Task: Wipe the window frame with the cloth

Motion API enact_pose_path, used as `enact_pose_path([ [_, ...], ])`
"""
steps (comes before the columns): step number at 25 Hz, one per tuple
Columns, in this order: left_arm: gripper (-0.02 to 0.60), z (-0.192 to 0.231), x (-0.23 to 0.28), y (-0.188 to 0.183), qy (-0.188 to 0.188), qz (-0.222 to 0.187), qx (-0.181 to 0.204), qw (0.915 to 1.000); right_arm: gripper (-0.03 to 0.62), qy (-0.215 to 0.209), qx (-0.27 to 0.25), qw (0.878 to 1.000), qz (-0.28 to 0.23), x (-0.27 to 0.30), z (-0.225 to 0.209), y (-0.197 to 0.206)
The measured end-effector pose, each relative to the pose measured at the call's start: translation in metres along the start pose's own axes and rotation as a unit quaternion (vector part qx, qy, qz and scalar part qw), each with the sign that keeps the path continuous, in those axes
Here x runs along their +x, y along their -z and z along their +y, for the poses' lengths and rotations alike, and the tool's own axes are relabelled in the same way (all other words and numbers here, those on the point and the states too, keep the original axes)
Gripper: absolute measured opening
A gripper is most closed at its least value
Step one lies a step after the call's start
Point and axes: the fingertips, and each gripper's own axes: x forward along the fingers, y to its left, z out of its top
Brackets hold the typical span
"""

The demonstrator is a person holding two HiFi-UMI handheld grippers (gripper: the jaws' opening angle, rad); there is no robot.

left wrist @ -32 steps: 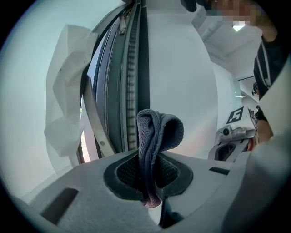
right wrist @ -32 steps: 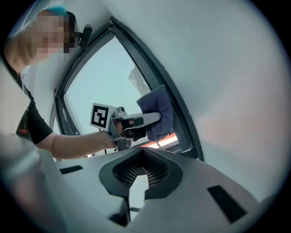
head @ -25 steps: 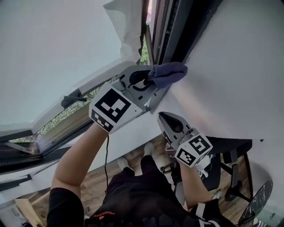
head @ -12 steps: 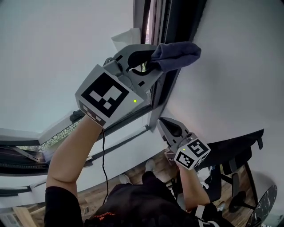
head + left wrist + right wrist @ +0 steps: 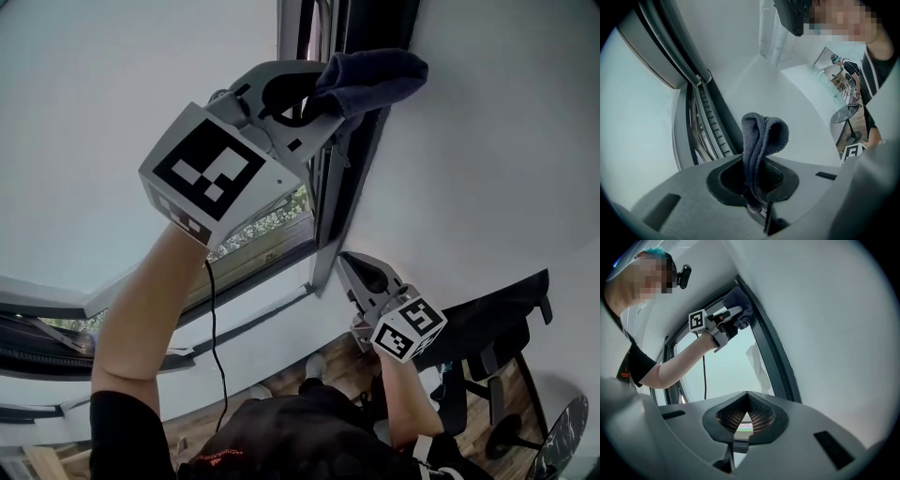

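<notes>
Since the earlier frame, the left gripper [image 5: 314, 92] has climbed toward the top centre of the head view, carrying the cloth [image 5: 373, 75] further up the window frame [image 5: 352, 178]; the right gripper [image 5: 346, 262] has hardly shifted, low and right of centre.

Seen from the left gripper view, the left gripper [image 5: 756, 183] has its jaws clamped on the cloth [image 5: 762, 138], a dark grey fold that stands up out of the jaws in a rounded loop at mid-frame. The dark window frame [image 5: 714, 108] runs diagonally just behind and left of it. From the head view the cloth's free end lies across the dark frame where it meets the white wall [image 5: 497, 141], and it seems to press on the frame, though actual contact is hard to confirm.

Looking along the right gripper [image 5: 747, 395], its jaw tips meet with nothing between them. Beyond them, in the upper left, the left gripper [image 5: 732, 318] holds the cloth [image 5: 742, 305] against the window frame [image 5: 774, 355]. A thin black cable [image 5: 214, 319] hangs beside the person's raised forearm [image 5: 150, 309].
</notes>
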Motion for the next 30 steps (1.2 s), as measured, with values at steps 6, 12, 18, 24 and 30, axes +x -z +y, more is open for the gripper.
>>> enact_pose_path([
  [6, 0.06, 0.012, -0.001, -0.009, -0.006, -0.008, 0.028, 0.9996, 0.0, -0.007, -0.012, 1.0, -0.008, 0.003, 0.005, -0.013],
  [12, 0.06, 0.006, 0.002, -0.002, -0.01, -0.006, 0.008, 0.9999, 0.0, -0.006, -0.018, 1.0, -0.011, 0.0, 0.004, -0.019],
  [18, 0.06, -0.004, -0.002, 0.02, -0.006, 0.001, -0.012, 0.9999, 0.0, -0.006, -0.021, 1.0, -0.009, 0.001, 0.007, -0.018],
  [24, 0.06, -0.009, -0.003, 0.036, -0.003, 0.007, -0.029, 0.9996, 0.0, -0.008, -0.017, 1.0, 0.0, 0.003, 0.009, -0.01],
  [30, 0.06, -0.018, 0.002, 0.053, 0.008, 0.011, -0.021, 0.9997, 0.0, -0.008, -0.011, 1.0, 0.002, -0.002, 0.007, -0.005],
])
